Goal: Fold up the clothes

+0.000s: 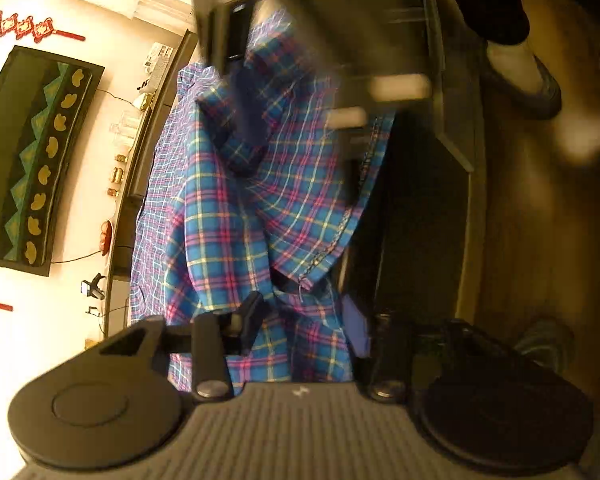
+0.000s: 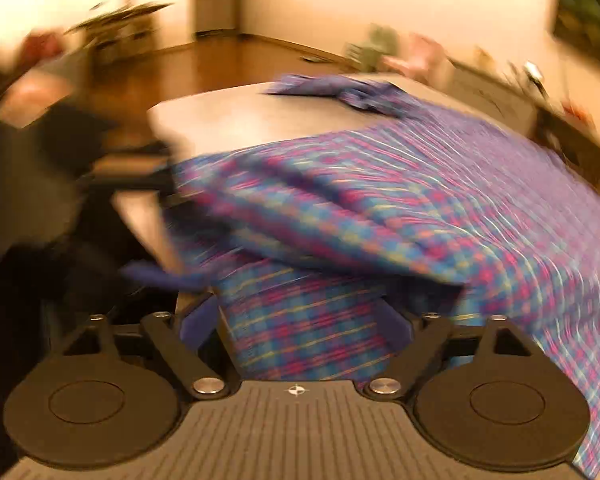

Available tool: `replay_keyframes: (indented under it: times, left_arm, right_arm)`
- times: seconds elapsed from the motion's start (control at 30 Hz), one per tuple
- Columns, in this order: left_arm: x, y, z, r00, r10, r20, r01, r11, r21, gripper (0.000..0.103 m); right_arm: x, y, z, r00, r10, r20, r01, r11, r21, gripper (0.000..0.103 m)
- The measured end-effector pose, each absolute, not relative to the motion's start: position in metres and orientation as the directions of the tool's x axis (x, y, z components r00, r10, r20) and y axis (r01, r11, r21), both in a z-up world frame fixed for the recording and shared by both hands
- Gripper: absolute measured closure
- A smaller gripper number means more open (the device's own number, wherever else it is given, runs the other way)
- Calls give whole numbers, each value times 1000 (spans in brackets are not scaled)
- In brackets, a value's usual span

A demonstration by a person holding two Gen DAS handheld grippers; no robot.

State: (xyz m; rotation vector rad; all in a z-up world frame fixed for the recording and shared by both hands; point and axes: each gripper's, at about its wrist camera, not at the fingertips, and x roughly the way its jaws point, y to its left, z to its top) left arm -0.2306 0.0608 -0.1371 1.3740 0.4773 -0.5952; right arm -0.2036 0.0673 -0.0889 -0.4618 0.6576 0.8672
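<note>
A blue plaid shirt is draped, rumpled and unfolded, over a table edge. Cloth is seen between the right gripper's wide-spread fingers; the left gripper's finger state cannot be told. Folding is judged incomplete.

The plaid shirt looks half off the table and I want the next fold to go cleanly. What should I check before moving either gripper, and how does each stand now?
1. Left gripper has hold of the plaid shirt: cannot tell; cloth hangs between its fingers, one finger is in shadow.
2. Right gripper has hold: cannot tell; cloth lies between wide-set fingers.
3. Shirt flat on the table: not ok; it drapes over the edge.
4. Sleeve laid out: not ok; bunched at the far end.
5. Views sharp: not ok; the right wrist view is motion-blurred.
</note>
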Motion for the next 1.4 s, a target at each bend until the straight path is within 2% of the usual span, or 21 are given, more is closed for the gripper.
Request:
replay_keyframes:
  times: [0.03, 0.07, 0.1, 0.13, 0.17, 0.23, 0.3, 0.37, 0.47, 0.57, 0.6, 0.77, 0.83, 0.87, 0.9, 1.07, 1.1, 1.13, 1.17, 1.33, 1.4]
  left_arm:
    - [-229, 64, -135, 747, -119, -655, 665, 96, 741, 81]
    - [-226, 66, -133, 729, -124, -674, 685, 100, 722, 96]
    - [-225, 69, -131, 716, -130, -686, 698, 106, 708, 101]
    - [-225, 71, -126, 720, -138, -680, 694, 118, 710, 102]
    - [-224, 74, -119, 714, -148, -684, 700, 137, 701, 102]
    - [-221, 82, -101, 697, -186, -692, 716, 202, 668, 102]
    - [-218, 92, -80, 675, -241, -697, 736, 283, 615, 102]
    - [-216, 106, -58, 627, -322, -710, 773, 369, 516, 102]
    - [-204, 134, -36, 557, -402, -727, 805, 477, 353, 102]
    - [-188, 154, -33, 509, -410, -757, 811, 522, 262, 102]
    - [-187, 153, -37, 508, -383, -771, 815, 504, 287, 101]
    - [-214, 123, -55, 523, -319, -790, 849, 276, 450, 74]
    - [-225, 113, -61, 574, -305, -760, 819, 223, 529, 74]
    - [-232, 105, -65, 604, -302, -737, 796, 198, 571, 74]
    - [-237, 97, -70, 624, -301, -721, 779, 168, 604, 74]
    - [-253, 66, -128, 721, -223, -656, 670, -19, 742, 75]
    - [-249, 63, -136, 732, -202, -650, 660, -25, 751, 78]
    - [-245, 61, -140, 741, -188, -644, 652, -23, 758, 91]
    - [-241, 59, -144, 747, -177, -640, 648, -17, 761, 98]
    - [-226, 62, -127, 702, -216, -679, 708, 98, 700, 102]
    - [-234, 69, -105, 642, -306, -703, 762, 156, 628, 102]
  right_arm:
    - [-211, 71, -94, 483, 525, -701, -823, 545, -159, 16]
    - [-218, 76, -98, 493, 506, -708, -831, 516, -209, 17]
    - [-220, 77, -103, 497, 485, -719, -832, 501, -237, 24]
    - [-221, 79, -107, 500, 463, -732, -833, 488, -261, 32]
    - [-223, 80, -111, 503, 441, -743, -834, 474, -283, 53]
    - [-217, 69, -102, 492, 466, -735, -828, 512, -230, 67]
    - [-210, 57, -91, 481, 497, -722, -817, 552, -164, 89]
    - [-203, 45, -80, 471, 529, -706, -803, 588, -96, 98]
    - [-192, 27, -63, 459, 574, -678, -775, 632, 10, 101]
    - [-183, 8, -52, 468, 598, -650, -738, 670, 85, 101]
    - [-180, 2, -50, 475, 602, -642, -724, 682, 103, 101]
    - [-171, -1, -55, 429, 625, -652, -717, 675, 175, 95]
    - [-171, 11, -63, 417, 614, -670, -731, 665, 154, 78]
    - [-171, 17, -65, 427, 598, -678, -738, 664, 120, 58]
    - [-173, 23, -68, 452, 577, -680, -742, 667, 73, 45]
    - [-162, 53, -84, 585, 467, -664, -707, 695, -134, 44]
    - [-155, 55, -85, 601, 461, -653, -692, 709, -137, 45]
    - [-148, 57, -85, 615, 459, -641, -677, 724, -132, 45]
    - [-143, 56, -84, 621, 463, -632, -665, 738, -113, 45]
    - [-124, 44, -79, 643, 484, -593, -614, 789, -22, 45]
    - [-121, 34, -76, 663, 477, -577, -590, 808, -10, 45]
